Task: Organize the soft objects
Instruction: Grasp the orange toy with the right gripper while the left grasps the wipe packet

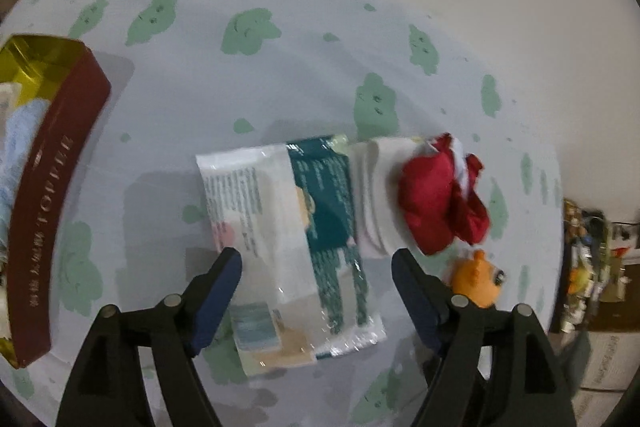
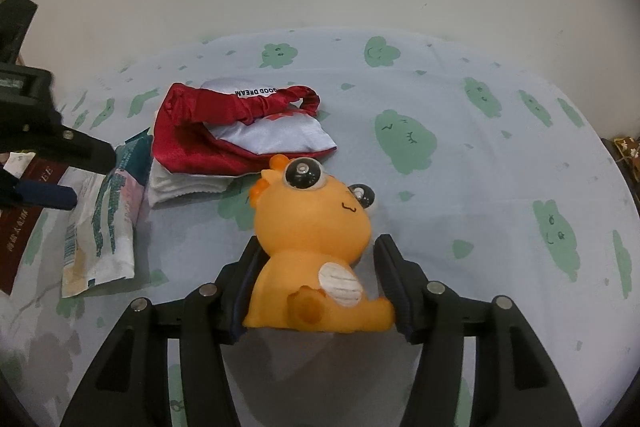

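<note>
A squashy orange dragon toy [image 2: 310, 247] sits just in front of the red sleep mask [image 2: 240, 125], between the half-open right gripper [image 2: 316, 259]; whether the pads press it is unclear. Its rounded body looks light, best pinched at the belly. The left gripper [image 1: 318, 267] hovers fully open over a wipes packet [image 1: 288, 239], holding nothing.

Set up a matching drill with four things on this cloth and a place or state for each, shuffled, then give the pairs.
Things:
1. orange toy
2. red eye mask
3. wipes packet
4. red box

Places or states:
A. lies on folded white cloth
B. between the right hand-held gripper fingers
C. gold inside, holds pale blue fabric
D. flat below the open left hand-held gripper

Pairs: 1-B, 2-A, 3-D, 4-C
</note>
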Demonstrator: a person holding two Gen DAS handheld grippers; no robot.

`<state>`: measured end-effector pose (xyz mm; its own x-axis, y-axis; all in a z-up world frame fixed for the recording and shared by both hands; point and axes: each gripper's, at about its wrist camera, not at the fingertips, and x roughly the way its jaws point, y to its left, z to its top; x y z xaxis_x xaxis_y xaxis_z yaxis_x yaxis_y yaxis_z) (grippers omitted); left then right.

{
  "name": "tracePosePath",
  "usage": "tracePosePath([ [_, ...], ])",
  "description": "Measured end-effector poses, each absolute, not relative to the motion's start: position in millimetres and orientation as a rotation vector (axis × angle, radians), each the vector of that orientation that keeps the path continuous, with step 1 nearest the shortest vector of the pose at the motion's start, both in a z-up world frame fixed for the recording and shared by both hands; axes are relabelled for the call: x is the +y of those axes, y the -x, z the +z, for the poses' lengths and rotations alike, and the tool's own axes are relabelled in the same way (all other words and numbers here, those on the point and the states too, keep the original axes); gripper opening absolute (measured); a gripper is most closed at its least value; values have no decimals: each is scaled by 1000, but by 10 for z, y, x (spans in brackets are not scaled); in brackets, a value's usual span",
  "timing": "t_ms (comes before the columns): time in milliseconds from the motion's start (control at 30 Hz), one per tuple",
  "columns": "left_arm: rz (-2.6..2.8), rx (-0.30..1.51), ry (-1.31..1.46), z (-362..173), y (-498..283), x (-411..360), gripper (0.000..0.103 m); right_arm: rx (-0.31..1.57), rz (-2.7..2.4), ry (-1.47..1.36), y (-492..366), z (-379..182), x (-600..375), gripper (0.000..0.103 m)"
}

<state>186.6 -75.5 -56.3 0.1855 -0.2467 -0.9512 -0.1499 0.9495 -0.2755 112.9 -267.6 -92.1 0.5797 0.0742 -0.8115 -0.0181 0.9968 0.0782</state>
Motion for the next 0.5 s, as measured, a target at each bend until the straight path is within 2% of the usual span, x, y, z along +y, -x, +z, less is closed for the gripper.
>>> tracePosePath([
  [267,58,1360,247,-697,-1925,-793,80,952,57,-63,-1134,-921,-2679,57],
  [500,61,1358,330,-825,-1816,-723,83,952,62,-62,-1126,-927,-2674,59],
])
